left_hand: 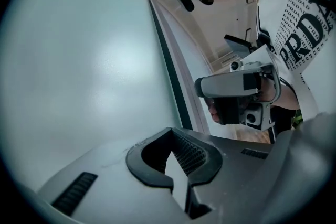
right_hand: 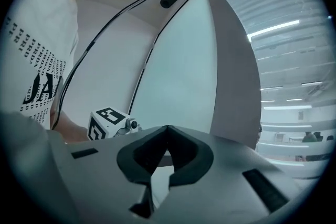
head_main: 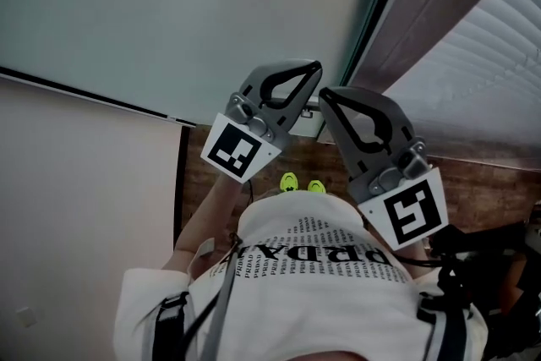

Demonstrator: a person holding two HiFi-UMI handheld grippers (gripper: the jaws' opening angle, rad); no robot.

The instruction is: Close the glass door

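- While both are held side by side ahead of the person, the left gripper (head_main: 314, 66) has its jaws closed tip to tip, with nothing between them.
- Right gripper (head_main: 326, 95): same, jaws together and empty, tips just beside the left's.
- Door (head_main: 169, 4): a frosted glass pane filling the upper left of the head view, close beyond both tips. Can't tell if they touch it.
- Dark frame edge (head_main: 378, 4) runs along the door's right side, with blinds (head_main: 490, 46) further right.
- Wood floor (head_main: 490, 182) and white shirt (head_main: 321, 283) are below.

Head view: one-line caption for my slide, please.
Shut and empty, the left hand-held gripper and right hand-held gripper sit side by side before the pale glass door.
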